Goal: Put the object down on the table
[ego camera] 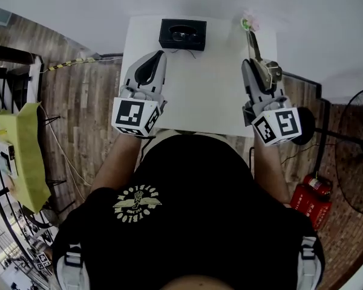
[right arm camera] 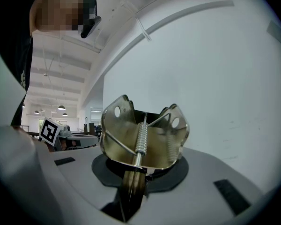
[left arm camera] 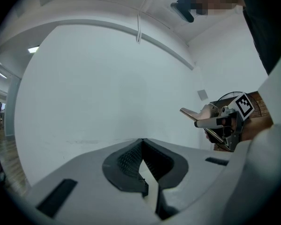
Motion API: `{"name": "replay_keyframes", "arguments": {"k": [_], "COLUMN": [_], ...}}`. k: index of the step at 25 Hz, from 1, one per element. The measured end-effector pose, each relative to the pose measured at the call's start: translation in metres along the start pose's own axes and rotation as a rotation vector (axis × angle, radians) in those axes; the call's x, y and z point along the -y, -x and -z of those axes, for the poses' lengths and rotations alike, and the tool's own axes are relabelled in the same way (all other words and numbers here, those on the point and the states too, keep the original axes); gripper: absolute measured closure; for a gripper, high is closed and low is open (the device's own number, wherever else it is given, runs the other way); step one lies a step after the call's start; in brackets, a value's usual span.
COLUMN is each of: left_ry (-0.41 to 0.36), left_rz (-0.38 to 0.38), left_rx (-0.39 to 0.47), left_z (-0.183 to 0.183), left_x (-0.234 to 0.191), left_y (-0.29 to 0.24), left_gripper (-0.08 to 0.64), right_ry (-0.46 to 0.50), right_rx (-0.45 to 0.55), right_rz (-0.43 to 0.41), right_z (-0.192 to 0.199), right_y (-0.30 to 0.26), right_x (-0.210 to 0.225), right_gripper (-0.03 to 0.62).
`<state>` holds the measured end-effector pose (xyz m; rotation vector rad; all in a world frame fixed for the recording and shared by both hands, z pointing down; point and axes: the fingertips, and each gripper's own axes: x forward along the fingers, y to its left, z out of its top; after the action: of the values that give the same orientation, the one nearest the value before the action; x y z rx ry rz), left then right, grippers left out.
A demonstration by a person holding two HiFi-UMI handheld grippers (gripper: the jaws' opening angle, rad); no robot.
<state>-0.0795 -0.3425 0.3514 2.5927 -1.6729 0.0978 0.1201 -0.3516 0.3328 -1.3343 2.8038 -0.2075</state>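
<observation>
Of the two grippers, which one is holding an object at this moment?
The right gripper: its jaws are closed on a metal spring clip. The left gripper has its jaws together with nothing between them.

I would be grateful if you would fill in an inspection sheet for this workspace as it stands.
Surface: white table, mostly bare.
Job's things: brass-coloured spring clip, held over the table, not yet set down.
Clutter: black box at the far edge; small pink and green item near the far right edge.
Grippers: left gripper shut, empty; right gripper shut on the spring clip.
Cables: thin wires by the black box; striped cable on the floor.
Surroundings: wooden floor, fan, red container.
</observation>
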Motion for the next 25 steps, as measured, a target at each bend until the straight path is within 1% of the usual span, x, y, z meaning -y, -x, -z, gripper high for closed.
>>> {"name": "replay_keyframes", "arguments": {"k": [4, 8, 14, 25], "left_ry": [-0.012, -0.011, 0.002, 0.004], "left_rz": [0.028, 0.045, 0.054, 0.068], "left_rx": [0.007, 0.001, -0.024, -0.033], "left_z": [-0.006, -0.003, 0.009, 0.016], "left_x": [-0.009, -0.02, -0.031, -0.041], "left_y": [-0.006, -0.01, -0.012, -0.018], "left_gripper": [0.554, 0.554, 0.553, 0.553], "right_ry": [-0.008, -0.024, -0.079, -0.09], "right_rx": [0.006, -0.01, -0.064, -0.174], "right_rz": [0.026, 0.048, 0.077, 0.091], "right_z": [0.0, 0.008, 0.035, 0.092], "right_y": [-0.004, -0.013, -0.023, -0.038], "right_x": [-0.003, -0.002, 0.008, 0.013], "right_gripper": [0.517, 0.517, 0.517, 0.517]}}
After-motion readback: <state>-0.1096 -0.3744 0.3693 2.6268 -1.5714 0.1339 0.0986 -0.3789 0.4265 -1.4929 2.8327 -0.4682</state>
